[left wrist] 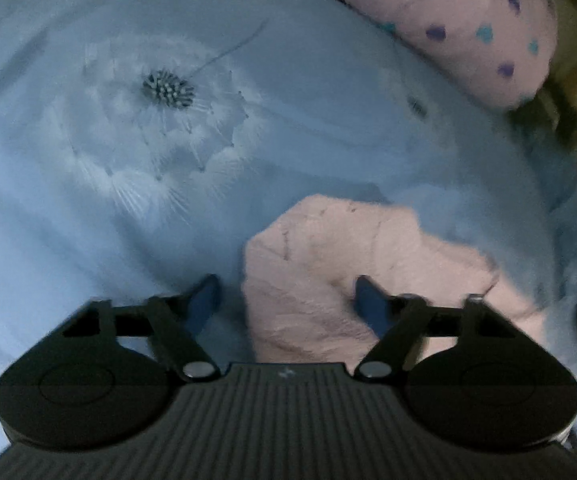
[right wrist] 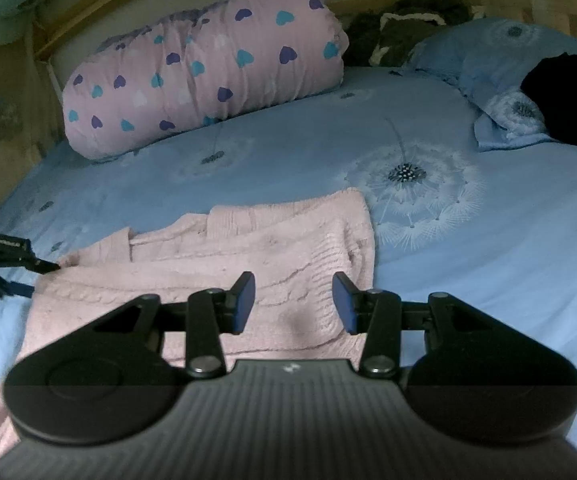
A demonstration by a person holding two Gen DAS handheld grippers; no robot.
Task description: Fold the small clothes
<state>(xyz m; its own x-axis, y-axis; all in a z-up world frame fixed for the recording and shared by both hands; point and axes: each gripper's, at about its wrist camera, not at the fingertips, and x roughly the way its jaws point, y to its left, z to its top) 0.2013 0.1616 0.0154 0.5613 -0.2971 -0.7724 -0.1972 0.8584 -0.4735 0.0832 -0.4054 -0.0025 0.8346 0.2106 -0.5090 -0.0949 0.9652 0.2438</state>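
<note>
Sweater (right wrist: 224, 256) is laid on the bed (right wrist: 468, 264), partly folded. Left gripper (left wrist: 288, 300) and right gripper (right wrist: 294, 300) are held apart, grasping nothing. An edge must be pinched next.

1. No words or numbers can be read anywhere.
2. A tiny white mark sits on each gripper body, on the left gripper (left wrist: 288, 300) and the right gripper (right wrist: 294, 300), too small to read.
</note>
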